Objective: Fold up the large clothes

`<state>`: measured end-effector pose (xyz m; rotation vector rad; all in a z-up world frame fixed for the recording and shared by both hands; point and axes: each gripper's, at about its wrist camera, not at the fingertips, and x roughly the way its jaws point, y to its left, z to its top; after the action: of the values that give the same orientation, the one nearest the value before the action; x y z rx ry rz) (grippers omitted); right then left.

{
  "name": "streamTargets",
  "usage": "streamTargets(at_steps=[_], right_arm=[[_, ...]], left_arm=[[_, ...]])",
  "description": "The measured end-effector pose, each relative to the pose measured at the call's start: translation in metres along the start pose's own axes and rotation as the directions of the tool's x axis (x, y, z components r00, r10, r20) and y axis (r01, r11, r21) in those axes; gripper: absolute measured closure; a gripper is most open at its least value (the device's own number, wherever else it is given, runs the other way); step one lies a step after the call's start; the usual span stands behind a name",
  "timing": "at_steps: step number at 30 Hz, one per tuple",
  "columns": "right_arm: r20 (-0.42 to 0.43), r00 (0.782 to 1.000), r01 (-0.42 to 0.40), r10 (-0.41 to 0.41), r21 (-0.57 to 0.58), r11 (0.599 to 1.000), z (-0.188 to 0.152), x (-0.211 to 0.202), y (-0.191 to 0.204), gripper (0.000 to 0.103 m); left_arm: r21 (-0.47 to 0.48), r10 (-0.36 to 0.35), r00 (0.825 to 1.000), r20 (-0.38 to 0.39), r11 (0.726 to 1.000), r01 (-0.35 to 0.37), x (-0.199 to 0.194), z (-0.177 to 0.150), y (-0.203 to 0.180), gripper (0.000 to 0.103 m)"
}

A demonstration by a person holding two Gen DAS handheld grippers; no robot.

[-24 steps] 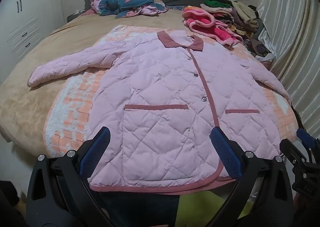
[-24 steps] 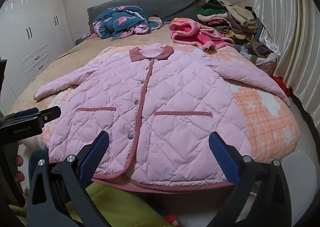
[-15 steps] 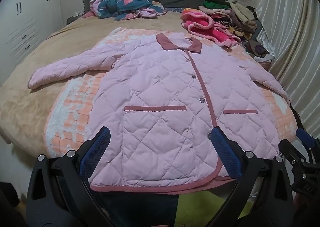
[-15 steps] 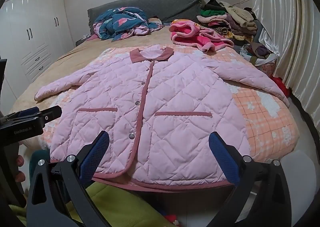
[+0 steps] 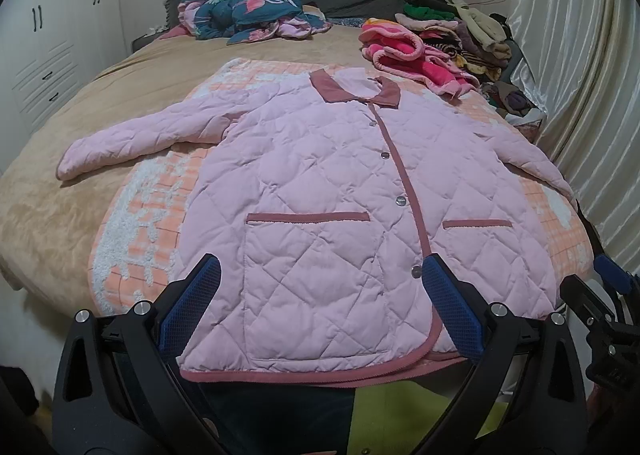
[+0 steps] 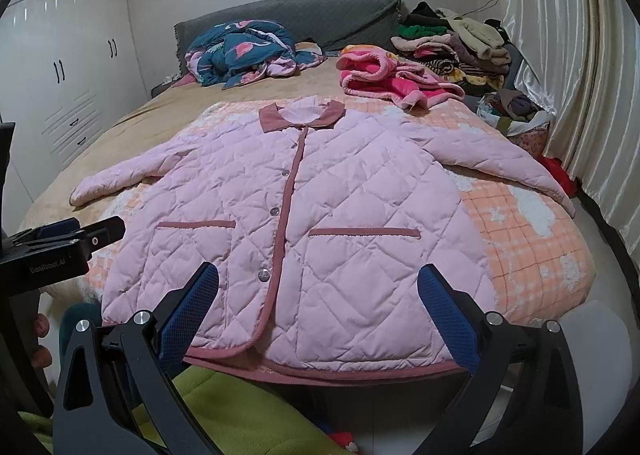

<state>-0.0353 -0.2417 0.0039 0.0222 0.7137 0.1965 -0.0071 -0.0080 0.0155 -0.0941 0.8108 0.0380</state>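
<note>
A pink quilted jacket (image 5: pixel 328 191) with dark pink collar, trim and pocket bands lies flat and buttoned on the bed, front up, both sleeves spread out; it also shows in the right wrist view (image 6: pixel 304 215). My left gripper (image 5: pixel 320 295) is open and empty, hovering just before the jacket's hem on its left half. My right gripper (image 6: pixel 318 299) is open and empty, just before the hem on the right half. The right gripper's body shows at the left wrist view's right edge (image 5: pixel 600 303), and the left gripper's at the right wrist view's left edge (image 6: pixel 60 243).
The jacket lies on an orange-and-white checked blanket (image 5: pixel 136 223) over a tan bedspread (image 5: pixel 60 159). A teal floral quilt (image 5: pixel 244 7) is bunched by the grey headboard. A pink fleece (image 6: pixel 384 79) and a stack of clothes (image 6: pixel 456 43) sit far right. Curtains (image 6: pixel 568 55) hang right, wardrobes (image 6: pixel 68 83) left.
Both grippers have drawn back and lifted very slightly, so the jacket sits a little lower in view. The jacket has not moved. Both grippers stay open.
</note>
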Motion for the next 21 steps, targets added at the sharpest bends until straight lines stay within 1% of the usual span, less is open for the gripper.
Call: streamTargets(at_steps=[21], right_arm=[[0.002,1.000,-0.001,0.001,0.000,1.000,-0.0001,-0.0007,0.0000,0.004]], left_arm=[[0.000,0.001,1.000,0.005,1.000,-0.001,-0.0012,-0.0010,-0.0006,0.009]])
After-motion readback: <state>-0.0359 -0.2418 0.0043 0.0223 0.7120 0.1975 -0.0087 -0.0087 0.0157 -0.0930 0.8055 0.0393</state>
